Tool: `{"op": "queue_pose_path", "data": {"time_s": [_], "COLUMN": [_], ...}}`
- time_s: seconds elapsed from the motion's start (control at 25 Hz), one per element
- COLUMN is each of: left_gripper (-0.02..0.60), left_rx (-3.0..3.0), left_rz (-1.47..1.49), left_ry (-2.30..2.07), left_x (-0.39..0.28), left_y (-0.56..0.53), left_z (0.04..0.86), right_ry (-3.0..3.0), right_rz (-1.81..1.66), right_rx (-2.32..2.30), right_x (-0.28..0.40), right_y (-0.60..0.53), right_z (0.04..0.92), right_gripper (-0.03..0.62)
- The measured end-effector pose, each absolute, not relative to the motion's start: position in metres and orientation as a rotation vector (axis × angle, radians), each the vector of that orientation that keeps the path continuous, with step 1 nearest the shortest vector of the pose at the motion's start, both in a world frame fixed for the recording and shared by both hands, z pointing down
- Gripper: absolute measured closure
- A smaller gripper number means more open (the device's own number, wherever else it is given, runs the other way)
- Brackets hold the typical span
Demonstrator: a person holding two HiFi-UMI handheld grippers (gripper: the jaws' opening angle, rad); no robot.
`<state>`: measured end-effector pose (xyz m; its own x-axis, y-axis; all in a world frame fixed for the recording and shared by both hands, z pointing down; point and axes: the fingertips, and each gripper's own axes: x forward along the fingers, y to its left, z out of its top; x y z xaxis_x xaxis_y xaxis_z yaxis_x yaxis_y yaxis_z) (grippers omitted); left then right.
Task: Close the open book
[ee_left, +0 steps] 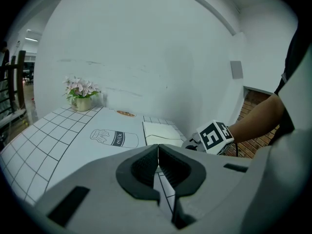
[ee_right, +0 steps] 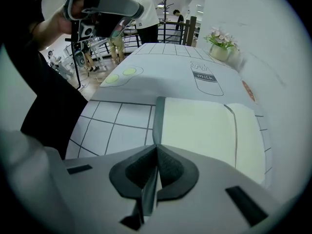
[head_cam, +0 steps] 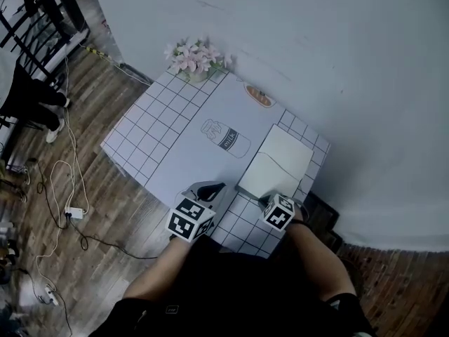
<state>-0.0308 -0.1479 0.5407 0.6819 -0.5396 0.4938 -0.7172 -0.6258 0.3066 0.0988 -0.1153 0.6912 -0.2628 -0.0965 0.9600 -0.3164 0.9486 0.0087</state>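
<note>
Head view: the tabletop (head_cam: 151,128) carries the open book (head_cam: 277,163) on its right side, with the pages up. The right tool (head_cam: 266,202) points steeply down at the book's near edge. Only the right gripper view shows it clamped on the grey cover edge (ee_right: 157,123). The left tool (head_cam: 210,188) is tilted gently downward, closed and empty. The far pot (head_cam: 198,74) holds pink flowers (head_cam: 191,55).

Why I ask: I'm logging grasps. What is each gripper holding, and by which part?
The right gripper pinches the book by the outer edge of its cover; the left gripper is shut on nothing.
</note>
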Motion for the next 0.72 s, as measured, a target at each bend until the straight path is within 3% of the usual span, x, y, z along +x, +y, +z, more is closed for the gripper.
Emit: {"op": "queue_pose_path", "data": {"time_s": [0.52, 0.56, 0.6, 0.72], "left_gripper": [0.572, 0.572, 0.572, 0.572], "left_rx": [2.398, 2.398, 2.398, 2.400], "left_rz": [0.498, 0.500, 0.502, 0.511], "left_ry": [-0.948, -0.944, -0.940, -0.927], "left_x": [-0.028, -0.028, -0.027, -0.024], "left_y": [-0.154, -0.154, -0.155, -0.155], "left_z": [0.547, 0.547, 0.547, 0.549], "right_ry": [-1.893, -1.879, -1.858, -1.812], "right_rz": [0.214, 0.216, 0.222, 0.230], "right_rx": [0.409, 0.399, 0.380, 0.356], "right_x": [0.119, 0.121, 0.123, 0.128], "right_y": [-0.135, -0.132, -0.128, -0.122], "right_z": [0.663, 0.668, 0.675, 0.694], "right_gripper": [0.591, 0.531, 0.340, 0.288]}}
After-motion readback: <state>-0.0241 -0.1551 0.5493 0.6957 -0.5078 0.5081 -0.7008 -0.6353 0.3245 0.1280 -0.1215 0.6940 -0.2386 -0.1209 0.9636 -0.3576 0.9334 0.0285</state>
